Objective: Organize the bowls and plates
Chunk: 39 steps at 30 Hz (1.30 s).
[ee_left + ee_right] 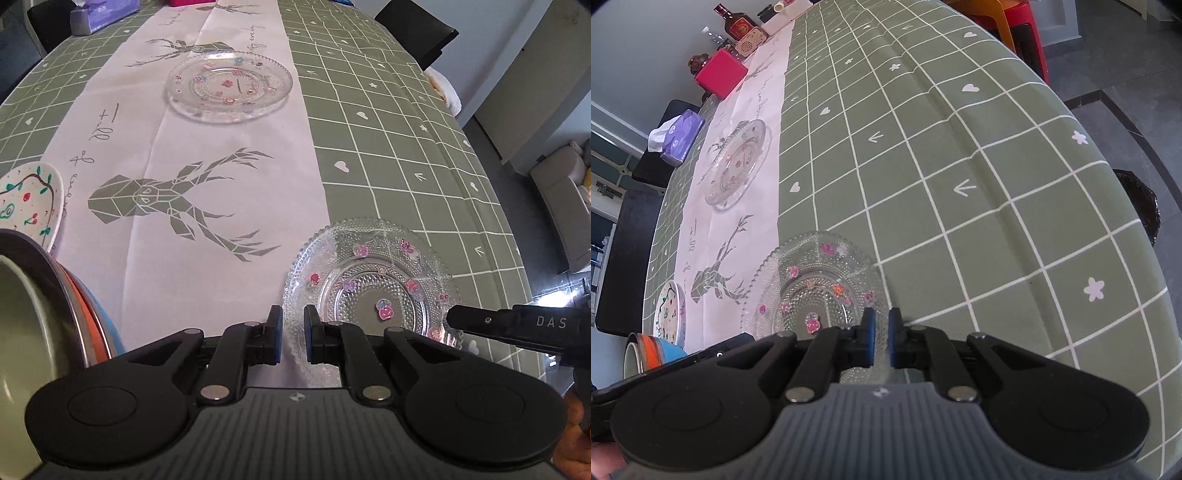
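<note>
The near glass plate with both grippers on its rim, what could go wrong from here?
The left gripper and right gripper pinch the near glass plate only at its beaded rim, so the slick glass might slip or tilt if they lift unevenly. The stacked bowls sit close by and might get bumped.

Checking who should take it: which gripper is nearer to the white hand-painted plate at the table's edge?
Left. The left gripper hangs beside the white hand-painted plate, by the stacked bowls. The right gripper sits at the near studded glass plate, farther off.
</note>
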Each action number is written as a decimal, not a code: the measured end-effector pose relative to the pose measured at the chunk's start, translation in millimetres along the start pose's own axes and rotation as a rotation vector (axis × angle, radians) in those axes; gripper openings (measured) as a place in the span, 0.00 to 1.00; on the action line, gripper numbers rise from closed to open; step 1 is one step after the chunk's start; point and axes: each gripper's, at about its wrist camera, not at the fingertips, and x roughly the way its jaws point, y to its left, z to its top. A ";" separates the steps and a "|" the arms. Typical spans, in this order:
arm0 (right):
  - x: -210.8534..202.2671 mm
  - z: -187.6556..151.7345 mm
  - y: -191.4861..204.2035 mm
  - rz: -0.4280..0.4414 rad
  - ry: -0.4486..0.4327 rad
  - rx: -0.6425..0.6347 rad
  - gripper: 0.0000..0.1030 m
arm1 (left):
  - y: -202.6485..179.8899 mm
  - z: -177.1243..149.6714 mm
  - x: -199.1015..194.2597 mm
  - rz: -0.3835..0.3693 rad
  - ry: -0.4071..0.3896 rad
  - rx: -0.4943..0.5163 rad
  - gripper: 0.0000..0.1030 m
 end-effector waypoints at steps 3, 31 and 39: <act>4.0 2.6 6.3 -0.006 -0.002 -0.011 0.05 | -1.1 0.8 0.2 0.022 -0.003 0.019 0.12; -39.9 -9.6 41.2 -0.072 -0.126 -0.188 0.47 | -19.9 -21.4 -76.6 -0.073 -0.349 0.131 0.59; -48.2 -24.1 86.6 -0.061 -0.123 -0.299 0.51 | 0.7 -28.2 -95.3 -0.202 -0.231 0.107 0.59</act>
